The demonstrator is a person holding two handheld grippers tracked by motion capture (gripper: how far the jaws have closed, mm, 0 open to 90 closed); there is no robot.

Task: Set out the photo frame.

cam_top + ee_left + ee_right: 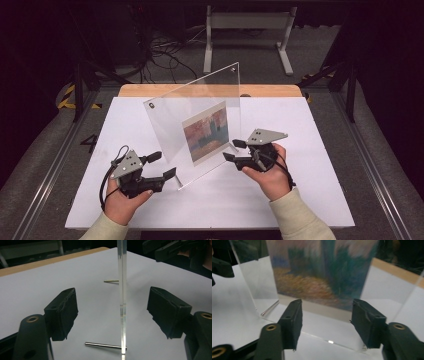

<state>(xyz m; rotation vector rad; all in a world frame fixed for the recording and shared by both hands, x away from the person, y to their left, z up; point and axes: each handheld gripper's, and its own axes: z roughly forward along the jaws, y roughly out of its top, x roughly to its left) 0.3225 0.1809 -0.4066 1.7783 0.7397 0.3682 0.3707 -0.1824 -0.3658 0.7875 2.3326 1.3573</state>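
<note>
From above, a clear acrylic frame (200, 120) holding a painted print (206, 131) is standing on the white desk (310, 190), between the left gripper (162, 165) and right gripper (234, 150). Along the left jaws, spread wide, the frame's glassy edge is rising untouched. Along the right jaws, likewise gaping, the print is looming blurred.
</note>
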